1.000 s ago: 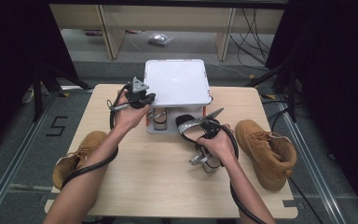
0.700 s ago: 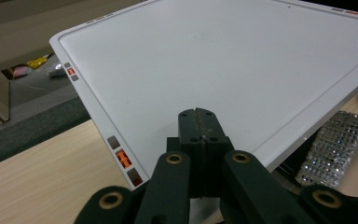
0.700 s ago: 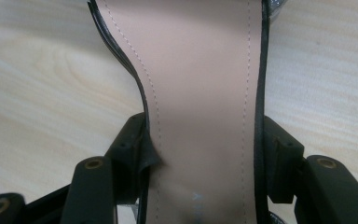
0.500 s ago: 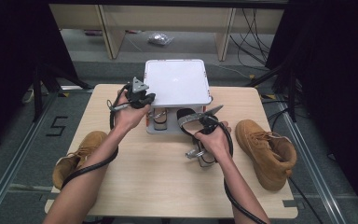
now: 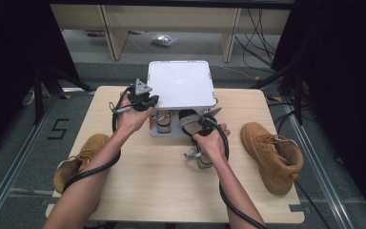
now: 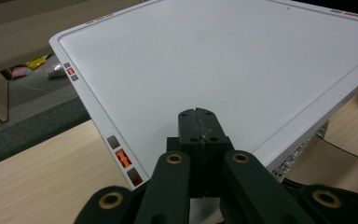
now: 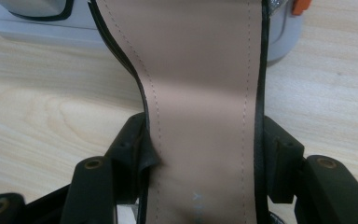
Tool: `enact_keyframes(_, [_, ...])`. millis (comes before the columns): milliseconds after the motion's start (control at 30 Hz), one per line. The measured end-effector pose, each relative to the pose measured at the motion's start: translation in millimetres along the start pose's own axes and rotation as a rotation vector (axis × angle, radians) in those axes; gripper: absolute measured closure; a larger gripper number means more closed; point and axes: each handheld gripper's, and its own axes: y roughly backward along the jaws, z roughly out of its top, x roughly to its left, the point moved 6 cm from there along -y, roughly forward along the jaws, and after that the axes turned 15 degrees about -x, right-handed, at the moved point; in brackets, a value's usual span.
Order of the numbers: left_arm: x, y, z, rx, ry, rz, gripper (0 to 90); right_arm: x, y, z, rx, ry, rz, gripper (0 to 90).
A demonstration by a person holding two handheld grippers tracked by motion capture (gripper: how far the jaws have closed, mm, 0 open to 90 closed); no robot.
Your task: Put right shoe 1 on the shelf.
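Right tongs (image 7: pixel 200 154) are clamped on a sandal (image 7: pixel 200 70), jaws squeezing both edges of its tan insole, black trim bunching up at one side. Seen from the high view, the right hand (image 5: pixel 212 140) sits near the middle of the counter (image 5: pixel 138 191), the sandal (image 5: pixel 190 121) running from the hand twd the far edge, its front end up against the grey rack (image 5: pixel 164 131). A silvery buckled strap (image 5: pixel 193 153) dangles just under the hand on the near side.

Left tongs (image 6: pixel 199 135) are pressed tight together, nothing btwn them, tips riding over the white tray (image 6: pixel 223 60) at its edge w/ the small orange and brown marks. High view puts the left tongs (image 5: pixel 147 101) at the tray's (image 5: pixel 178 83) left rim, left hand (image 5: pixel 132 117) just beside it, toward the far edge of the counter. The tray sits on top of the rack, and another sandal (image 5: pixel 163 120) shows in the rack underneath.

Two tan boots flank the action: one boot (image 5: pixel 271 155) lies on its side by the right edge of the counter, well apart from the right hand; the other boot (image 5: pixel 83 155) hangs at the left edge, near the left forearm. Cables trail from both tongs back along the arms.
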Motion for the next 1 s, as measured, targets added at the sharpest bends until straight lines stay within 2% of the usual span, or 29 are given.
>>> enact_keyframes(33, [0.1, 0.3, 0.0, 0.004, -0.001, 0.002, 90.0, 1.8, -0.5, -0.3, 0.008, -0.01, -0.002, 44.0])
enact_keyframes(67, [-0.2, 0.2, -0.1, 0.003, 0.003, 0.002, 90.0, 1.6, -1.8, 0.2, 0.004, 0.005, 0.001, 44.0])
enact_keyframes(100, [0.0, 0.0, 0.1, 0.002, -0.003, 0.0, 90.0, 3.8, -2.7, 0.3, 0.008, -0.009, -0.004, 44.0])
enact_keyframes(200, [-0.3, 0.1, -0.1, 0.001, 0.005, 0.002, 90.0, 5.0, -5.4, 0.9, 0.011, 0.007, -0.011, 43.9])
enact_keyframes(267, [0.2, 0.2, 0.0, -0.002, 0.001, 0.001, 90.0, 7.1, -6.8, 1.1, 0.015, -0.001, -0.006, 44.0])
enact_keyframes(367, [0.1, 0.1, 0.0, 0.0, 0.001, 0.002, 90.0, 12.3, -8.4, 1.1, 0.01, -0.051, -0.015, 43.9])
enact_keyframes(400, [-0.5, 0.1, -0.2, 0.0, 0.008, 0.005, 90.0, 9.6, -8.7, 1.7, 0.017, -0.021, -0.016, 43.9])
enact_keyframes(433, [-0.6, -0.4, 0.2, -0.005, 0.005, 0.004, 90.0, 10.4, -8.5, 2.2, 0.016, -0.019, -0.009, 43.9])
enact_keyframes(467, [-0.7, -0.4, 0.2, -0.004, 0.004, 0.004, 90.0, 12.0, -8.7, 2.0, 0.021, -0.038, -0.007, 43.9])
enact_keyframes(500, [-0.8, -0.4, 0.3, -0.003, 0.003, 0.003, 90.0, 9.9, -9.1, 2.5, 0.013, -0.007, 0.013, 43.9])
enact_keyframes(533, [-0.7, -0.4, 0.3, -0.003, 0.002, 0.003, 90.0, 12.2, -10.5, 2.2, 0.028, -0.072, -0.058, 43.9])
enact_keyframes(600, [-0.7, -0.4, 0.3, -0.002, 0.004, 0.004, 90.0, 13.3, -13.7, 2.4, 0.004, -0.072, -0.038, 43.8])
enact_keyframes(633, [-0.7, -0.4, 0.3, -0.002, 0.003, 0.004, 90.0, 10.9, -13.6, 2.1, 0.031, -0.061, -0.059, 43.8])
enact_keyframes(667, [-0.7, -0.4, 0.3, -0.002, 0.003, 0.004, 90.0, 9.2, -15.0, 2.2, 0.023, -0.021, -0.044, 43.7])
enact_keyframes(733, [-0.6, -0.3, 0.3, -0.001, 0.002, 0.004, 90.0, 11.0, -16.9, 1.7, 0.023, -0.022, -0.036, 43.8])
enact_keyframes(767, [-0.6, -0.2, 0.3, -0.001, 0.001, 0.004, 90.0, 11.6, -19.2, 1.4, 0.003, -0.018, -0.03, 43.7])
enact_keyframes(800, [-0.7, -0.1, 0.3, 0.001, 0.005, 0.006, 90.0, 10.7, -18.7, 1.9, 0.016, -0.014, -0.046, 43.7])
enact_keyframes(967, [-0.6, -0.1, 0.3, 0.0, 0.004, 0.005, 90.0, 10.9, -18.8, 2.7, 0.027, 0.021, -0.044, 43.4])
enact_keyframes(1000, [-0.7, -0.1, 0.3, 0.001, 0.004, 0.005, 90.0, 11.9, -18.3, 2.3, 0.031, 0.012, -0.045, 43.4])
